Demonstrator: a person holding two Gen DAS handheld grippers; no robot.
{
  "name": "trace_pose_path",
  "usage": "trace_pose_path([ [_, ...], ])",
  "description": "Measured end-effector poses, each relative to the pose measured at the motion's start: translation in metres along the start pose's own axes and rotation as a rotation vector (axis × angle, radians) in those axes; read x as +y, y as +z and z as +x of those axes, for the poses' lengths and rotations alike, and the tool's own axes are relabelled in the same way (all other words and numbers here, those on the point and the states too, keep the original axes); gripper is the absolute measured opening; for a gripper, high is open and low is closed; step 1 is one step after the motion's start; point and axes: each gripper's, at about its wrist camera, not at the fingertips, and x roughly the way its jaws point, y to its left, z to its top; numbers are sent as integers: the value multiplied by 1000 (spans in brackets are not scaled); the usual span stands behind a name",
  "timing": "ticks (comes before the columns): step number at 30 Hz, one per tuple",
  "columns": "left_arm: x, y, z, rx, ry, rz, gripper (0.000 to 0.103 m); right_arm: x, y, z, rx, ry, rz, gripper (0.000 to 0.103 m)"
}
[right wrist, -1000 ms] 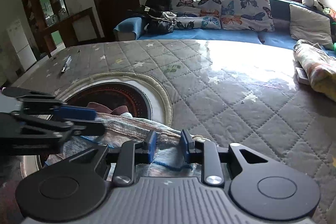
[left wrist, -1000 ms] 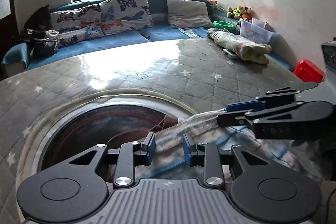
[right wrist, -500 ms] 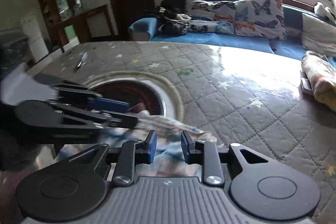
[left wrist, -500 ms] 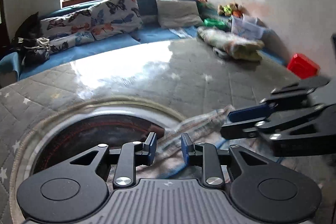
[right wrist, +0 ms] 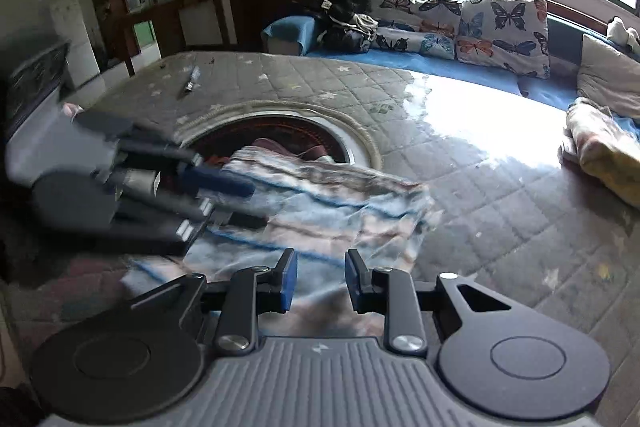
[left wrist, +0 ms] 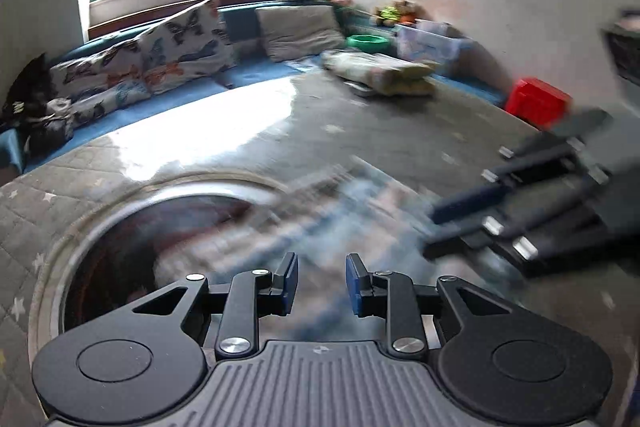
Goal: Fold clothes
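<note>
Striped cloth [right wrist: 320,203] spread beside the round basin [right wrist: 352,147], far edge over its rim. Left gripper [left wrist: 322,281] and right gripper [right wrist: 321,279]: jaws slightly apart, grasp unclear. Risk: slack edge sliding into basin, spoiling the fold.

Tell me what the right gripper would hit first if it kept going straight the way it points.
Most likely the striped blue and white cloth spread just ahead of the right gripper, though depth is hard to judge in this view.

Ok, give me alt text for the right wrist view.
A blue-striped cloth lies spread on a grey quilted surface, partly over a round opening. The right tool sits over its near edge; the blurred left tool is at its left side.
</note>
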Motion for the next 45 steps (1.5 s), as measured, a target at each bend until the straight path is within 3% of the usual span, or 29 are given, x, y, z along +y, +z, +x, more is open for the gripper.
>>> trace_pose_path([
  [5,-21,-38,-22,16,-1,20,29,10,-22,-10,-25,8,42,26],
  [10,-13,-58,-25,37,39,-34,29,4,-45,-7,-22,-8,104,25],
  [28,1,-74,-42,9,71,-127,29,1,-37,-4,-93,-35,176,25],
  [34,5,-72,-48,-1,87,-152,29,-4,-34,17,-61,-61,190,23],
  [38,16,-70,-51,-11,116,-186,29,-2,-31,11,-105,-66,199,30],
  [41,26,-67,-47,-10,139,-226,29,-4,-34,19,-73,-74,196,30],
  [45,34,-68,-42,6,157,-250,30,-5,-36,10,-106,-79,222,33],
])
